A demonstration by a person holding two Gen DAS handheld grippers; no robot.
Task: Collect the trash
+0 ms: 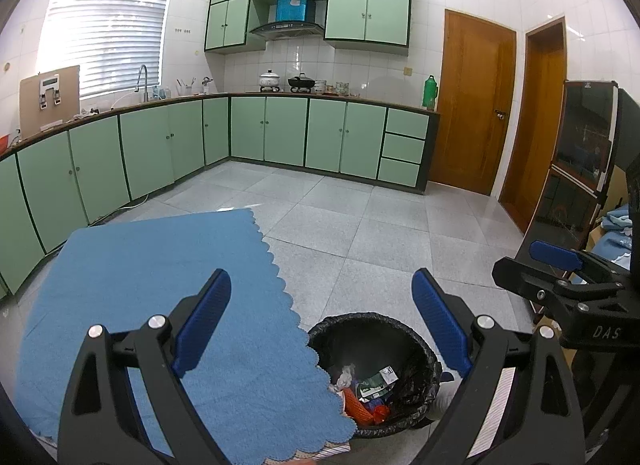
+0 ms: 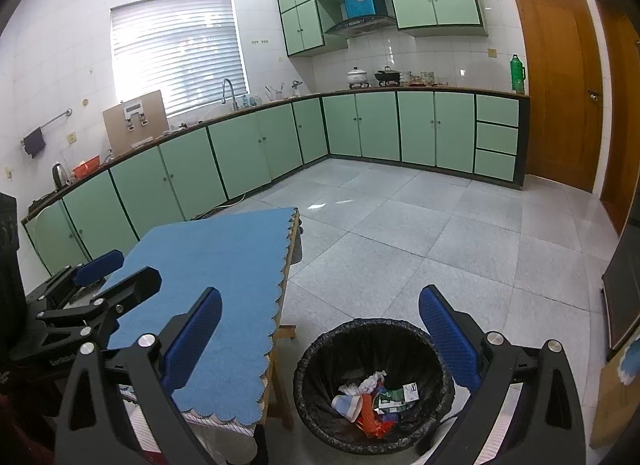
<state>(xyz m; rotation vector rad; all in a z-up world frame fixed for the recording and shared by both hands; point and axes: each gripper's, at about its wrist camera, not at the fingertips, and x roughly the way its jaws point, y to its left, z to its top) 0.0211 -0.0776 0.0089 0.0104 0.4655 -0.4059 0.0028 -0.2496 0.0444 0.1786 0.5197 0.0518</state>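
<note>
Evidently nothing is gripped: the left gripper [image 1: 322, 317] and the right gripper [image 2: 320, 331] are both held spread wide and empty. The trash [image 2: 374, 399], crumpled paper, a paper cup, a small carton and orange wrapping, is seen lying in the black-lined bin [image 2: 316, 353] below and between the right fingers, beside the blue tablecloth [image 2: 208, 265]. It is judged light, soft and crushable; crumpled folds or the cup rim would be pinched gently, since thin wrappers may slip.

Green cabinets [image 1: 286, 133]; wooden door [image 1: 468, 105], green bottle [image 1: 430, 92]; blinds [image 1: 108, 25], pots on counter [image 1: 271, 79]
</note>
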